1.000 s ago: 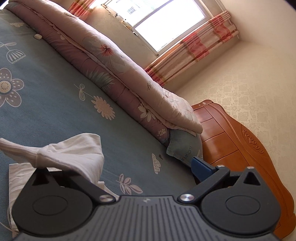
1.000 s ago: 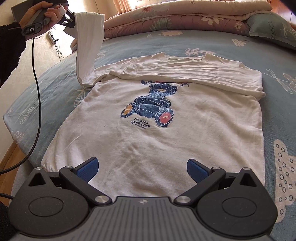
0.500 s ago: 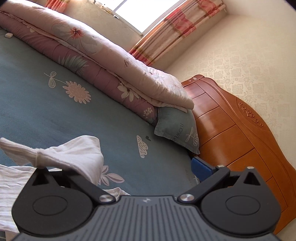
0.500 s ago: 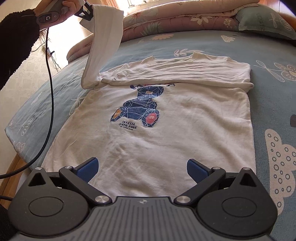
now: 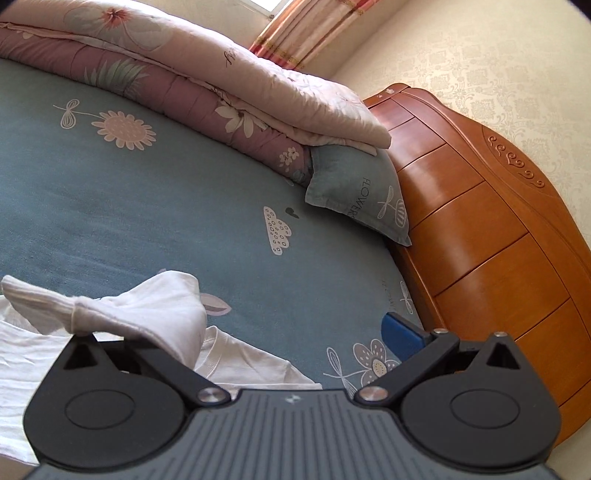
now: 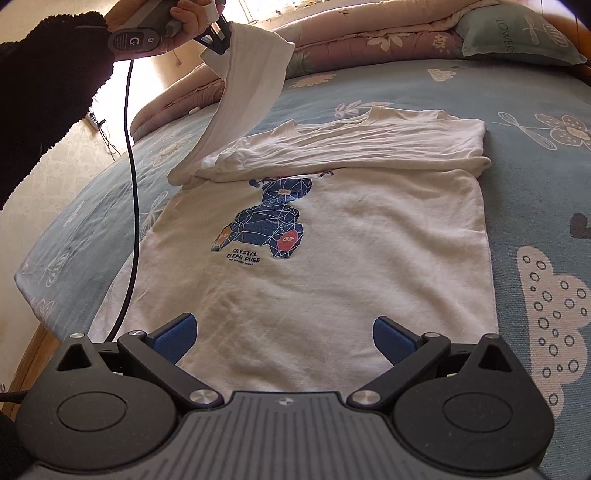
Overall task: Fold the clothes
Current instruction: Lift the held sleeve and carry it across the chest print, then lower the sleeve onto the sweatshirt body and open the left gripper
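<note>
Fingers of the raised left gripper clamp a sleeve above the T-shirt; only the right view shows this. Right gripper gapes, empty, over its hem.

Left wrist faces headboard, right overlooks shirt, shared bed

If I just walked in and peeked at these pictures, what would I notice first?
Probably the white T-shirt spread flat on the blue flowery bed, with a dark blue bear picture in its middle. Next, its long sleeve lifted high at the far left, pinched by the left gripper in a person's hand. The right gripper waits wide open over the shirt's near edge.
</note>
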{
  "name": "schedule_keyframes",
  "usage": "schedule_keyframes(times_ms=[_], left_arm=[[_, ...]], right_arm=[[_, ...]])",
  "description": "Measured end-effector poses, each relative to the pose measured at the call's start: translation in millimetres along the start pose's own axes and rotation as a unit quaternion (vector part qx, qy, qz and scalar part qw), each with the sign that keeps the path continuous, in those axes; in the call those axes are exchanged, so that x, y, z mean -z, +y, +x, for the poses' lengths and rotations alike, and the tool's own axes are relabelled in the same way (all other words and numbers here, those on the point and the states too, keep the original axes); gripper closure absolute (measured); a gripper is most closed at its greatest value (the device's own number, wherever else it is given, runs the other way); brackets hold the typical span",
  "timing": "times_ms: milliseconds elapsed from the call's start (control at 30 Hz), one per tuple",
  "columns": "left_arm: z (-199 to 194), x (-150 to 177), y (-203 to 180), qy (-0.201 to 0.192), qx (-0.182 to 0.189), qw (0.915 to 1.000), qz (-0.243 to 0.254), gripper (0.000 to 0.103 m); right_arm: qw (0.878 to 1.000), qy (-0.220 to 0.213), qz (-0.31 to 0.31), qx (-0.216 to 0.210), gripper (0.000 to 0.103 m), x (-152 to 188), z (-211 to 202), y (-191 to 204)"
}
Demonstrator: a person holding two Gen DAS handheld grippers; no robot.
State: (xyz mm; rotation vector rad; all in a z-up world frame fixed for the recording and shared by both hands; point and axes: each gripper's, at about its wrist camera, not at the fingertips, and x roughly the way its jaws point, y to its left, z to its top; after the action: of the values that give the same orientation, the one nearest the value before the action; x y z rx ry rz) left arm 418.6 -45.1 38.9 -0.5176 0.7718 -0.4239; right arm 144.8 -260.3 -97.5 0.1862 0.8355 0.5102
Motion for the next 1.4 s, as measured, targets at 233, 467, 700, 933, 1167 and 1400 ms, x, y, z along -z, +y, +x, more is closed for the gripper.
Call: schedule_keyframes(times_ms=[233,467,700,933,1167,1400], left_arm=[[27.8,15.0,-27.1,0.036,-0.016,0.9978,0.053,0.001],[61.3,33.4,-40.5,0.074,-0.042,0.9926,0.087,0.001],[96.9,58.9,-53.7,0.137,-0.079,0.9752,0.154,0.001],[137.6,103.3,-57.5,0.221,-0.115,0.939,0.237,0.001],[143.2,125.8,-33.1,0.262,-0.096,0.9438,0.177,0.001],[98.8,100.9,19.3,0.215,-0.001,0.9765,-0.013,0.001]], right_arm=[[1.0,-0.004,0.008,-0.01,0.0,0.7,3.0,-6.4],[1.0,-0.012,0.019,-0.013,0.0,1.3,-1.1,-13.4],[0.999,-0.015,0.027,-0.012,0.0,0.6,-3.6,-18.9],[0.999,-0.015,0.03,-0.009,0.0,0.8,-3.5,-20.0],[0.999,-0.02,0.035,-0.005,0.0,0.9,-8.3,-23.3],[0.999,-0.024,0.041,-0.007,0.0,0.7,-9.7,-26.9]])
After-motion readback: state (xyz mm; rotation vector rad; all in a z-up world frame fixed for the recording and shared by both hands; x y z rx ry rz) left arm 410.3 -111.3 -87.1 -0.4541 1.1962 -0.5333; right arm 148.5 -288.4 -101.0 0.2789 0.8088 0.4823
